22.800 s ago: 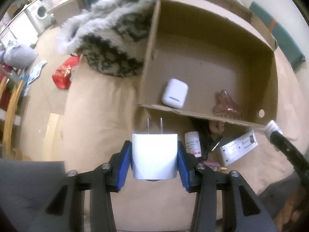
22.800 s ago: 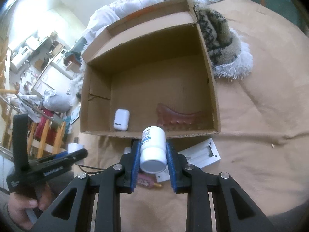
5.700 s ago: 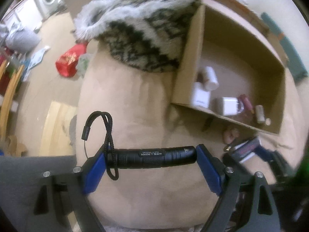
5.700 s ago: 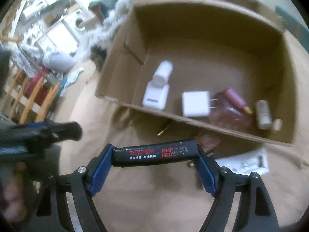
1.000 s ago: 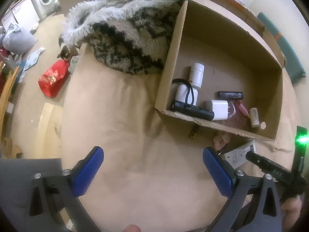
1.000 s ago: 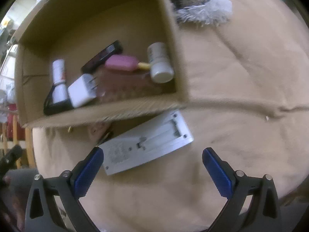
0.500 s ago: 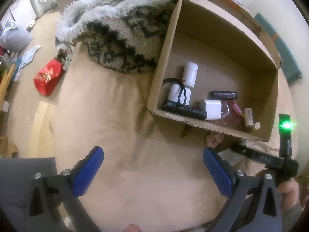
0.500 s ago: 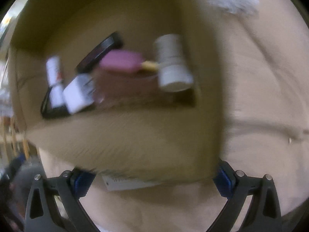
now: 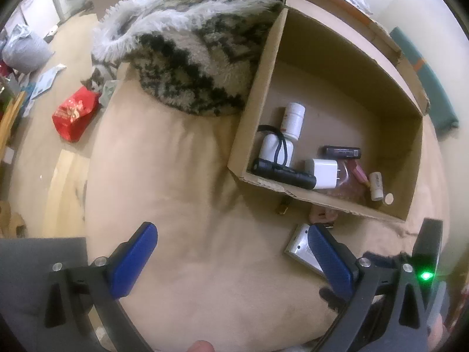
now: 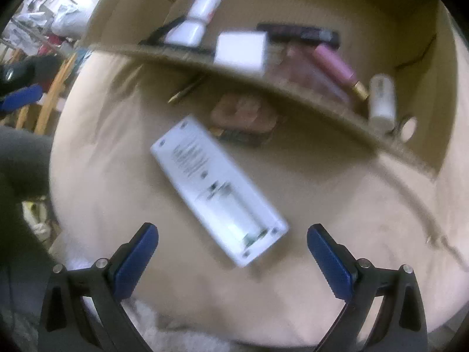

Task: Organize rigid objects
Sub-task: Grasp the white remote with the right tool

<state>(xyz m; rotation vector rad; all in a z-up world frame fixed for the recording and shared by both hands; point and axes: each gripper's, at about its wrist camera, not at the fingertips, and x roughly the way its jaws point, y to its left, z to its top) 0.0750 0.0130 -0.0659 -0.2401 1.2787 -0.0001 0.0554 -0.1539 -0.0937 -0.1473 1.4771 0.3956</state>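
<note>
A cardboard box [image 9: 263,67] lies on a beige cover and holds a black flashlight [image 9: 283,174], a white charger [image 9: 322,173], a white bottle [image 9: 292,120], a black tube [image 9: 341,151], a pink tube [image 10: 332,61] and a small white cylinder [image 9: 376,185]. A white remote [image 10: 217,187], back side up, lies in front of the box. My right gripper [image 10: 231,249] is open just above its near end. My left gripper [image 9: 231,252] is open and empty over the cover; the remote [image 9: 300,248] shows beside its right finger.
A brown hair clip [image 10: 243,114] and a small gold pin [image 10: 183,92] lie on the cover by the box's front wall. A shaggy black-and-white blanket [image 9: 190,47] lies left of the box. A red bag [image 9: 74,113] lies on the floor.
My right gripper has pulled back from the box wall and now hovers over the white remote. My left gripper has drifted slightly nearer the box. Both stay open.
</note>
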